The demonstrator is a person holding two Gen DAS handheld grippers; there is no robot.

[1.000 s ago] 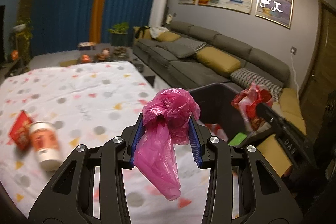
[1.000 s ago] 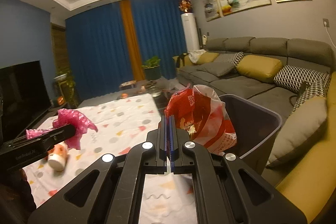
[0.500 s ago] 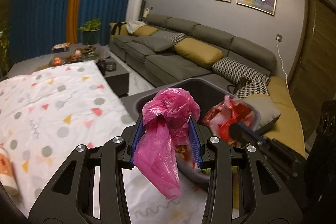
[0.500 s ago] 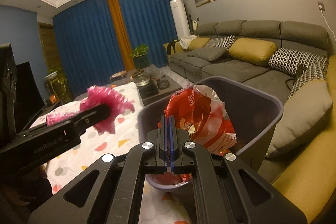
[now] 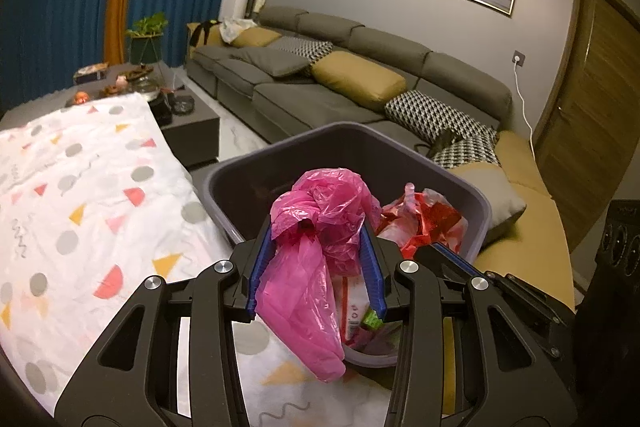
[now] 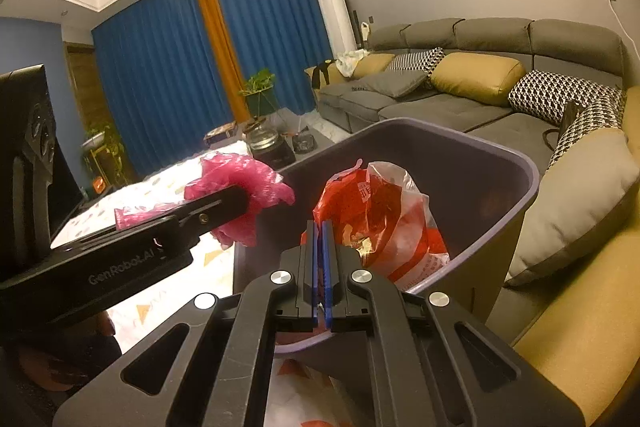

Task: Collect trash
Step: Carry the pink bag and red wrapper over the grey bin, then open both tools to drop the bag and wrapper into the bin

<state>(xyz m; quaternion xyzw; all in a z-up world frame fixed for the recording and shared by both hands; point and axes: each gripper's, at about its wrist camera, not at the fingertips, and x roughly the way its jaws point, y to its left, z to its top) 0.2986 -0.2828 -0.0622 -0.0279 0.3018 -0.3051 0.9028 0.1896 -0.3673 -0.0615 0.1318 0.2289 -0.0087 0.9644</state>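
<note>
pink bag (image 5: pixel 320 227), red bag (image 6: pixel 380 215) seemingly above bin (image 5: pixel 420 155)

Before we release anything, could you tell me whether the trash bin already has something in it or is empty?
Not empty: through the left gripper's view, packaging and a green scrap lie inside the bin.
</note>
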